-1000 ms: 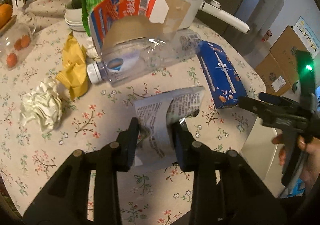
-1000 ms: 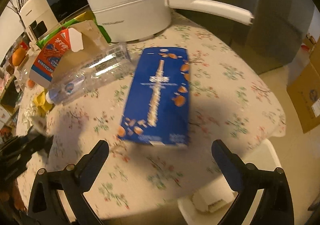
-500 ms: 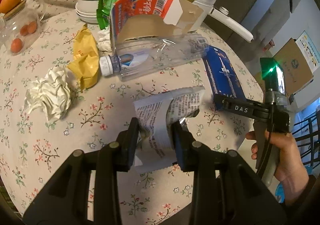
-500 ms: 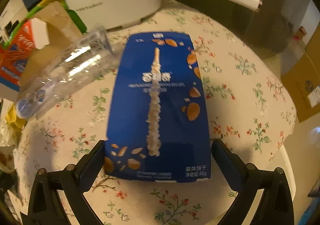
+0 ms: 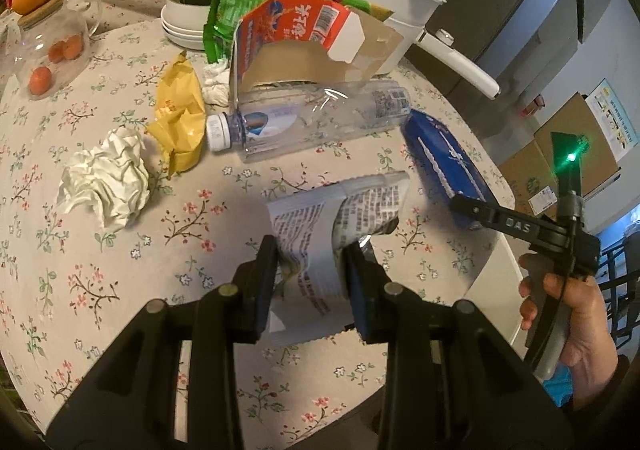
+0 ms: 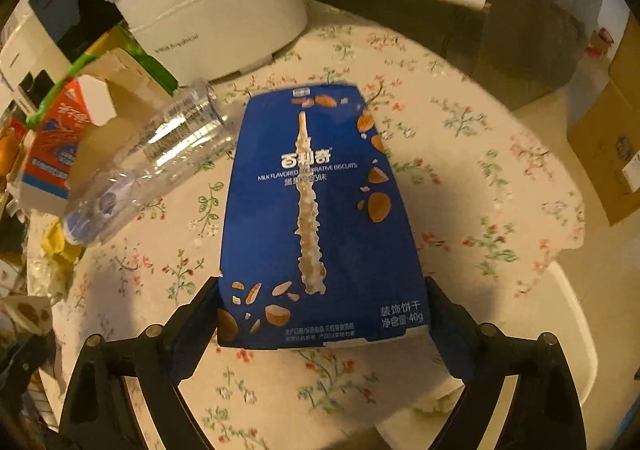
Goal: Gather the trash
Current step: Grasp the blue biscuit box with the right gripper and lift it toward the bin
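Left wrist view: one piece collected, most trash left on the worktop (image 5: 100, 290).
Left hand-held gripper (image 5: 310, 270) was clamped on a printed wrapper (image 5: 320, 226); bottle (image 5: 312, 118) at 12 o'clock, tissue (image 5: 106, 182) at 10. Right wrist view: right hand-held gripper (image 6: 322, 314), jaws just closing, straddled the blue biscuit box (image 6: 316, 210), grip uncertain; worktop edge near at 4 o'clock.

Bare table (image 5: 120, 270) is left at the frame's lower left; passage above is blocked by the plastic bottle (image 5: 312, 122) and torn carton (image 5: 304, 38)
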{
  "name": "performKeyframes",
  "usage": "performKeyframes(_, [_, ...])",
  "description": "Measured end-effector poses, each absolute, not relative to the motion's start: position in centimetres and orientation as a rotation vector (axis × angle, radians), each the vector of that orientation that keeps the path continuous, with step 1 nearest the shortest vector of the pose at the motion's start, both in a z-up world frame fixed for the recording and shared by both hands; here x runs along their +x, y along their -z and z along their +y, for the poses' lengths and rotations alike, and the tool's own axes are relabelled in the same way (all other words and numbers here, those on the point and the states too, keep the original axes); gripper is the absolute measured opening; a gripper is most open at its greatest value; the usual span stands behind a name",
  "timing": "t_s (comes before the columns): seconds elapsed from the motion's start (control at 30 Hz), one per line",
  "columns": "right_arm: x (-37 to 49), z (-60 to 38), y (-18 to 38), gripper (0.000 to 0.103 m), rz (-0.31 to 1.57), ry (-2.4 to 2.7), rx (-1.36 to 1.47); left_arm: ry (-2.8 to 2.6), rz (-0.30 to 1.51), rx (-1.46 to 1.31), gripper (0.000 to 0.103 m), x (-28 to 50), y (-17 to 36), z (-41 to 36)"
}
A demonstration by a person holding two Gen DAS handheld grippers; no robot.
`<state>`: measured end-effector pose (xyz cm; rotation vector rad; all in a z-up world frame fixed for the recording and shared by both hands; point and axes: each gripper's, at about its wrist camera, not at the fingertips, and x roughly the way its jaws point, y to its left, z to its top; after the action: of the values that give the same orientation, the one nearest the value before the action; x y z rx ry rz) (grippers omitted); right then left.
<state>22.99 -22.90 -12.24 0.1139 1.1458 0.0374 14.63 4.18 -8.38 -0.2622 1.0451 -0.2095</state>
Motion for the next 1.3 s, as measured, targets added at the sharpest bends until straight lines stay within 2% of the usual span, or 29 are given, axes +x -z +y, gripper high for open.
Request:
performKeyframes(0.3, [19.2, -24.6, 7.7, 0.095, 1.061, -0.083, 0.129, 0.224, 1.022, -0.268, 0.035, 13.9, 7.4, 3.4])
performKeyframes(0.7, [13.2, -28.6, 4.4, 0.095, 1.01, -0.099, 0.148, 0.282, 0.996, -0.23, 0.035, 13.1, 6.5, -0.1])
performKeyframes(1.3, [6.1, -37.9, 6.1, 0.095, 1.076, 0.003, 0.18, 0.41, 1.0, -0.086, 0.035, 11.8, 7.3, -8.1])
